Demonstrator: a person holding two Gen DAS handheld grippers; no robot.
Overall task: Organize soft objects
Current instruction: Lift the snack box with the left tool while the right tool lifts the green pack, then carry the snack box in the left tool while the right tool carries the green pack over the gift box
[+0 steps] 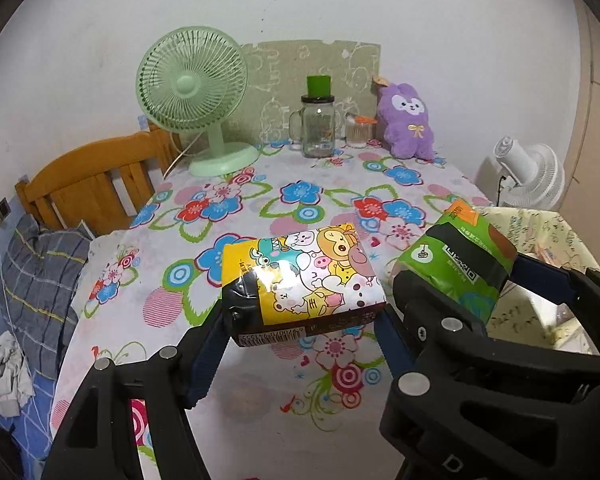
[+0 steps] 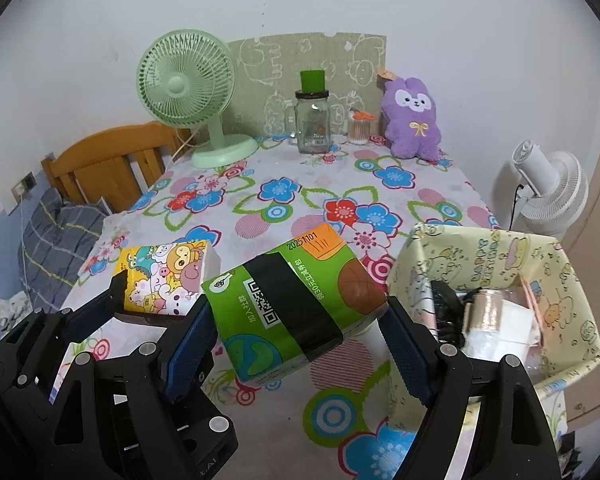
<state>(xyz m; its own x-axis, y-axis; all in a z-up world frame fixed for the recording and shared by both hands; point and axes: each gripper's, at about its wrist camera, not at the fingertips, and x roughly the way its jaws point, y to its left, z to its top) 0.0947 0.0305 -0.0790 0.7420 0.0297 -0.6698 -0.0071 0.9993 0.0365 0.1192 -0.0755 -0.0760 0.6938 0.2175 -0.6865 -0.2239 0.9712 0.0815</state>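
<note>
Holding a tissue pack each above the surface (image 2: pixel 300 184), the left claw (image 1: pixel 302 320) is clamped on the cartoon pack (image 1: pixel 300 280) and the right claw (image 2: pixel 300 320) on the green pack (image 2: pixel 292 304), whose long axis spans the jaws; the box (image 2: pixel 580 272) lies just right, nearer the right claw.

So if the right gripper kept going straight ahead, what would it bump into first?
The right gripper already holds the green tissue pack. Going straight on, it would likely pass above the flowered tablecloth and reach the glass jar first, though depth is hard to judge.
</note>
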